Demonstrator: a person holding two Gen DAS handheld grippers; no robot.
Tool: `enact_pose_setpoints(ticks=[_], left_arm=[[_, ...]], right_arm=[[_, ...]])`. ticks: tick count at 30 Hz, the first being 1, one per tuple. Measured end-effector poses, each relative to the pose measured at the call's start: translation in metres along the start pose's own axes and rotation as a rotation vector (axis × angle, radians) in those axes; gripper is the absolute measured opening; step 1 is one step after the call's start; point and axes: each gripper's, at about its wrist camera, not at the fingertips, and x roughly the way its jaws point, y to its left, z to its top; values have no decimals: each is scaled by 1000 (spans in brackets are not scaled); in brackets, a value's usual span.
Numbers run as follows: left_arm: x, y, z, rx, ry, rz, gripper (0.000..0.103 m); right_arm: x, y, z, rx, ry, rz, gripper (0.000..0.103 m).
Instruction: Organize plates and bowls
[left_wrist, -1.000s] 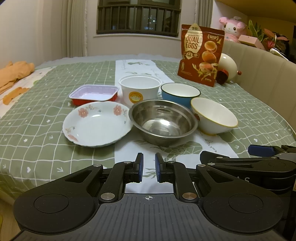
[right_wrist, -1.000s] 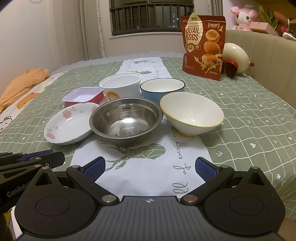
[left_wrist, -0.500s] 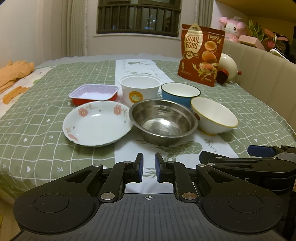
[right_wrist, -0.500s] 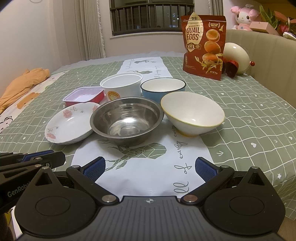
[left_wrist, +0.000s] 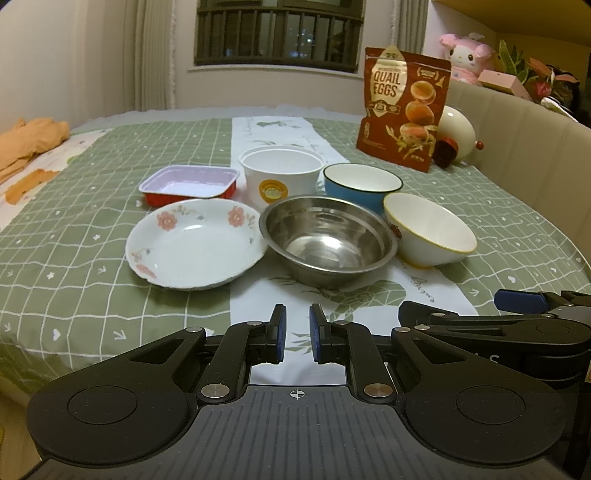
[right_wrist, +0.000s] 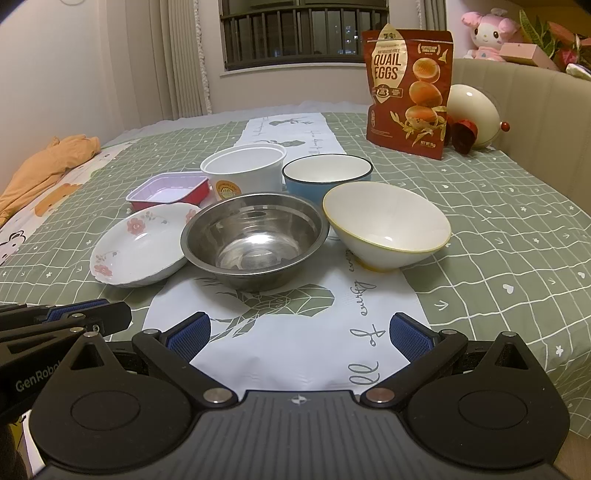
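Resting on a soft green checked cloth (left_wrist: 92, 206) with a white printed runner (right_wrist: 295, 332), the dishes sit clustered and upright — a scalloped floral plate (left_wrist: 192, 247) beside a shiny steel bowl (left_wrist: 328, 243), a glossy yellow-rimmed bowl (left_wrist: 430, 232), a blue enamel bowl (left_wrist: 362, 186), a white tub (left_wrist: 282, 177) and a red foil tray (left_wrist: 188, 184). Left gripper (left_wrist: 295, 334) hangs short of them with jaws nearly closed on nothing — right gripper (right_wrist: 299, 332) beside it, jaws wide and empty.

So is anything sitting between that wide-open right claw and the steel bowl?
Nothing visible: only bare white table runner lies between the right gripper and the steel bowl.
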Motion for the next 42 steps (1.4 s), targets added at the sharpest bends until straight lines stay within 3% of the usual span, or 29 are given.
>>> enact_pose_setpoints(ticks=[7,14,16,19,21,24,27,31,35,40,42], left_arm=[[5,5,0,-18,18,-16,15],[31,28,7,-94,77,-106,15],[40,40,11,-135,94,-150,16],[58,64,17,-210,98,-301,15],[68,77,23,-250,104,-330,15],[80,87,43,-220,52,-249,15],[93,94,70,-119,-5,-318,16],[120,95,112,-27,-34,-297,16],[149,90,135,54,-69,-406,16],[192,112,125,-77,95,-476,16],[208,115,123,-97,179,-469,16]], right_arm=[[2,2,-1,3,1,2,103],[11,1,-1,45,-26,57,103],[16,-3,2,72,-31,78,103],[29,-15,5,140,-27,89,103],[40,-23,8,198,-14,98,103],[58,-31,13,257,6,98,103],[75,-32,18,287,24,101,103],[100,-32,24,340,59,107,103],[126,-29,31,381,116,112,103],[146,-26,31,382,183,74,103],[150,-21,33,352,204,56,103]])
